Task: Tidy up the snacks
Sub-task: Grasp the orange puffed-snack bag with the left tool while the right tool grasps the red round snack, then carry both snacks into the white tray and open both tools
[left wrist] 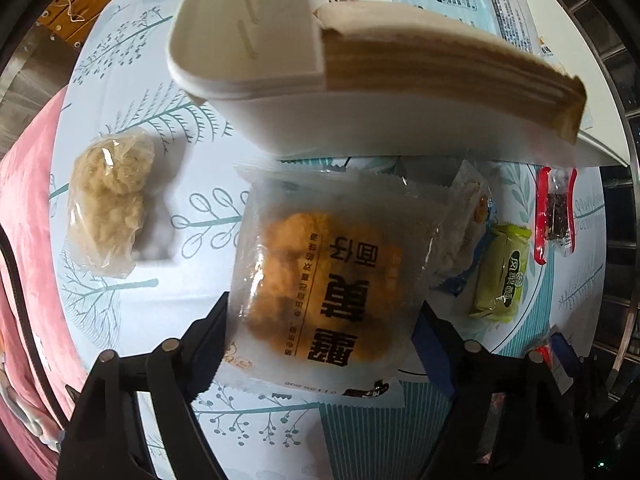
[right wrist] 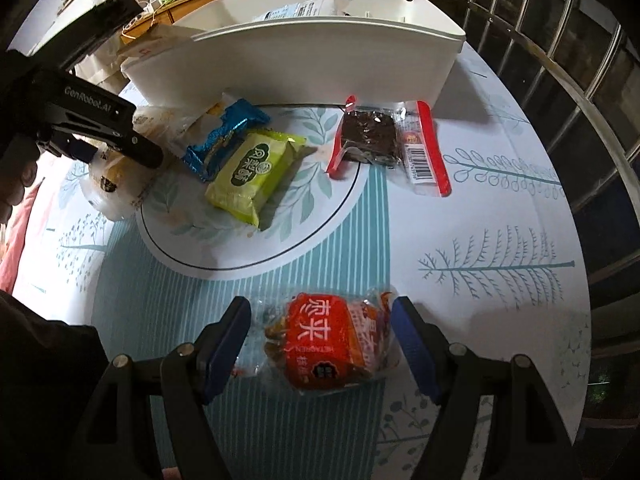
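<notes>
A frosted bread packet (left wrist: 320, 264) with black characters lies on the leaf-print tablecloth, and my left gripper (left wrist: 322, 332) is shut on it, pads against its two sides. From the right wrist view that gripper (right wrist: 140, 158) points down onto the same packet (right wrist: 112, 188). My right gripper (right wrist: 320, 336) is shut on a red snack packet (right wrist: 328, 340) just above the cloth. The white bin (right wrist: 320, 60) stands behind the loose snacks, with packets inside, and fills the top of the left wrist view (left wrist: 248, 92).
Loose on the cloth: a pale crumbly snack in clear wrap (left wrist: 108, 208), a green packet (right wrist: 256, 172), a blue packet (right wrist: 224, 136) and a dark snack in a red-edged wrapper (right wrist: 372, 136). A metal railing (right wrist: 560, 80) runs along the table's right side. Pink cloth (left wrist: 28, 220) lies left.
</notes>
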`<state>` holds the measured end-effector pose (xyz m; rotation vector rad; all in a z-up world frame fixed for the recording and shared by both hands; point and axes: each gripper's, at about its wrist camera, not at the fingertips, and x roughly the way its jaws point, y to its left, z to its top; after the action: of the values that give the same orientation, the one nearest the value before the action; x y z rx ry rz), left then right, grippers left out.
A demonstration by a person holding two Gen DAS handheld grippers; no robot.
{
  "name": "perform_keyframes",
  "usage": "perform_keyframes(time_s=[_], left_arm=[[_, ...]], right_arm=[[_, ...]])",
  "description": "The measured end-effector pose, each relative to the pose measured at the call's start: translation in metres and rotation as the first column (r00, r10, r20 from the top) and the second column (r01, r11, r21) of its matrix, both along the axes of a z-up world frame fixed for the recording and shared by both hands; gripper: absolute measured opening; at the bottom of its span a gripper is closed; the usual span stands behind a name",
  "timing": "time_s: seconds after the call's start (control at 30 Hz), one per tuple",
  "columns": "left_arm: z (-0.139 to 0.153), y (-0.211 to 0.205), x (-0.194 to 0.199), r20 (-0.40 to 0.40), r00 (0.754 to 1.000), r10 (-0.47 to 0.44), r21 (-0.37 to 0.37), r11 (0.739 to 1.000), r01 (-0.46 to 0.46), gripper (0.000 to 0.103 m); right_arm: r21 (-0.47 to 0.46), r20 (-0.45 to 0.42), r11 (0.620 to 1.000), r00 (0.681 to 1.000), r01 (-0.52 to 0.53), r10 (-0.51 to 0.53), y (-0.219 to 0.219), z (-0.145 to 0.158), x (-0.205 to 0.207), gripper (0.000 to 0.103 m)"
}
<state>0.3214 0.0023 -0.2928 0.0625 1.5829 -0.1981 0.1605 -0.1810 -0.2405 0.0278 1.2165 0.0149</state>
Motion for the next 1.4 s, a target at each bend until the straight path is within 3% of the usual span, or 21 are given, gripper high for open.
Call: perform_keyframes(time_s=[0.43,0.9,1.4], left_arm=[[0.016,0.029,-0.042,-0.023,1.000,-0.017,-0.004,1.000,0.017,0.073],[0.046,0.056,-0.074,-0.057,0.991,-0.120,-0.024,0.993,0.119,0.073],[0.143,0.067,-0.037,0.036,0.985,-0.171,-0.043,0.984,0.173,0.073]], right_arm=[[-0.034,-0.017,0.999,0.999,0.039,-0.040,0.017,-0.005,-0.016,0.059],[-0.030,-0.002,0.982,0.983,0.185,-0.185,0.032,0.001,-0.019,0.056],[-0.021,0.142,0.984,0.975,0.176,-0.171,0.045,0.081,0.010,0.057]])
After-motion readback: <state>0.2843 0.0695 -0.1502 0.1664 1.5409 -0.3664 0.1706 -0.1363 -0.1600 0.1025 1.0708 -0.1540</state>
